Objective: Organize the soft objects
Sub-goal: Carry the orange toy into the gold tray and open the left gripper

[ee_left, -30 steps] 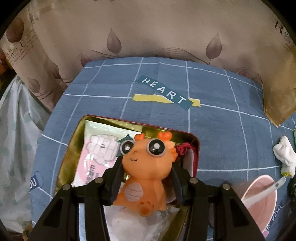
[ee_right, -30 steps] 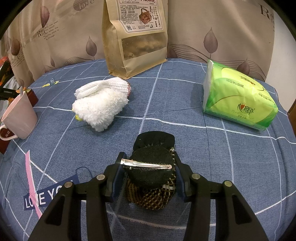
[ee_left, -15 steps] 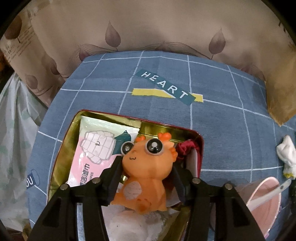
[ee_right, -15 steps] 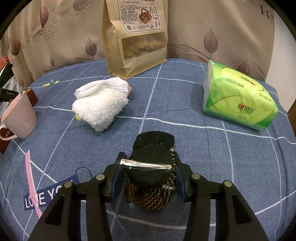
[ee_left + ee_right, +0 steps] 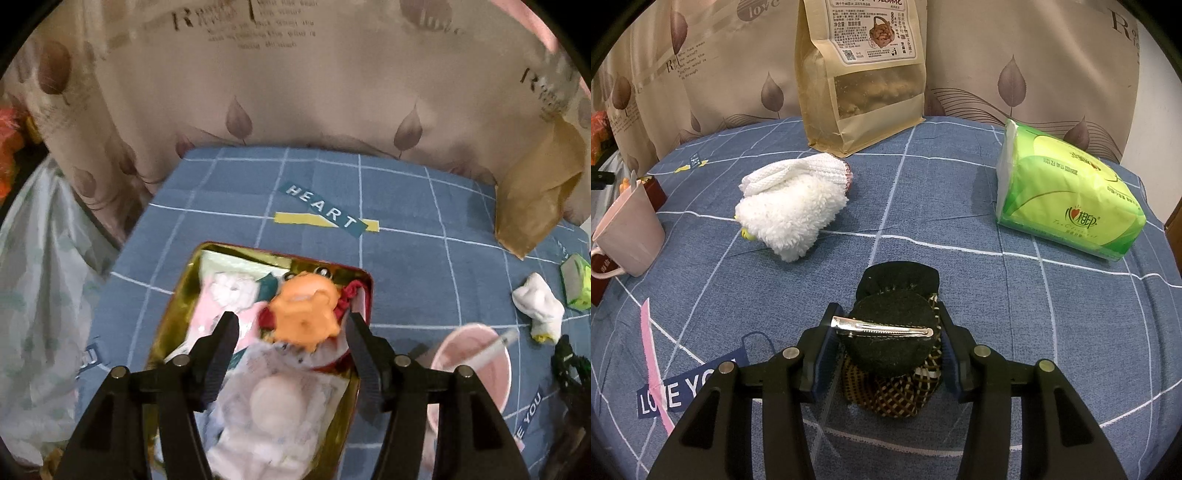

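- My left claw [image 5: 290, 321] stands apart; its jaws have just been opening, and the orange toy [image 5: 304, 312] lies free beyond the tips, touching neither pad.
- The orange toy rests tipped over inside the tin box [image 5: 173, 314], near its far right corner, on a red cloth [image 5: 351, 291] and beside a pink-and-white packet [image 5: 229, 295]. A clear bag with something pale and round in it [image 5: 273, 406] fills the near end.
- The tin is rigid, with gold walls and a red rim; the toy looks smooth and rubbery, rounded.
- My right claw [image 5: 886, 341] is clamped on the dark hair clip [image 5: 892, 332], pads on its two sides, its metal bar running crosswise between them. Black felt rounds sit over brown checked fabric.
- Judgement: the tin lies to the left of my right claw, past the pink mug [image 5: 628, 229], so the clip's coming move would be leftward.
- The white fleece item [image 5: 792, 210], fluffy with a ribbed cuff, lies loose on the blue checked worktop [image 5: 960, 206], nearer my right claw.
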